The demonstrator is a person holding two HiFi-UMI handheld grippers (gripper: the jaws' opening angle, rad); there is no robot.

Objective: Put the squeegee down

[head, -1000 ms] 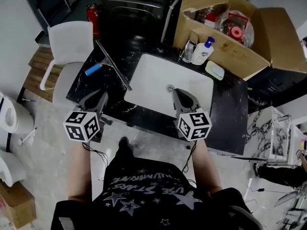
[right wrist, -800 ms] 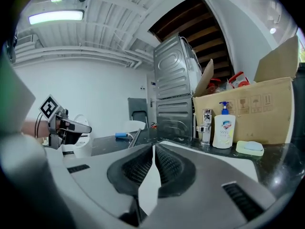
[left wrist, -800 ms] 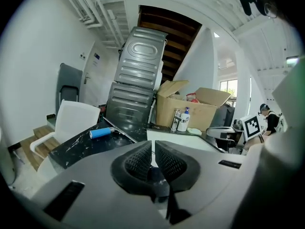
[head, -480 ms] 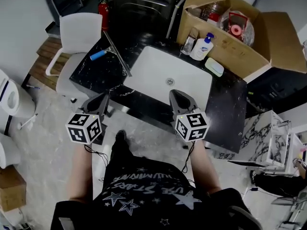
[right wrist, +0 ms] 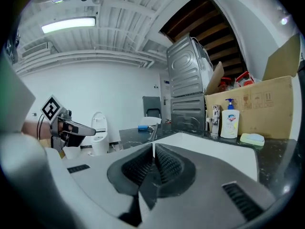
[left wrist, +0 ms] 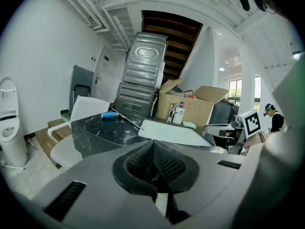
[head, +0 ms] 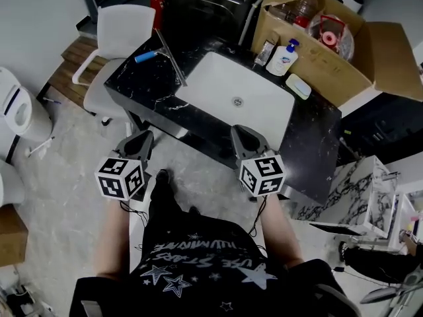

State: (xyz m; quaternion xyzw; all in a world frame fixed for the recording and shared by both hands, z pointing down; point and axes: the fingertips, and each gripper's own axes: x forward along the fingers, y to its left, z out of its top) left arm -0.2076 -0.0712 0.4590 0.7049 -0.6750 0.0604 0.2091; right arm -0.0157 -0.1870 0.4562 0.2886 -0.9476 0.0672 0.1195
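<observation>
Open floor point(head: 205, 183) runs along the near edge of the desk point(head: 139, 88), so you can come at it from the front. The desk's dark left part is free up to the squeegee point(head: 170, 58), which lies beside the left rim of the white basin point(head: 218, 91). The basin itself is open. At the back right, the faucet point(head: 266, 50), soap bottle point(head: 283, 58) and soap dish point(head: 299, 86) crowd the edge, with the cardboard box point(head: 330, 65) just behind them. A white chair point(head: 125, 35) stands at the desk's left end.

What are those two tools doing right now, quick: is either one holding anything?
Left tool: closed, holding nothing.
Right tool: closed, holding nothing.
</observation>
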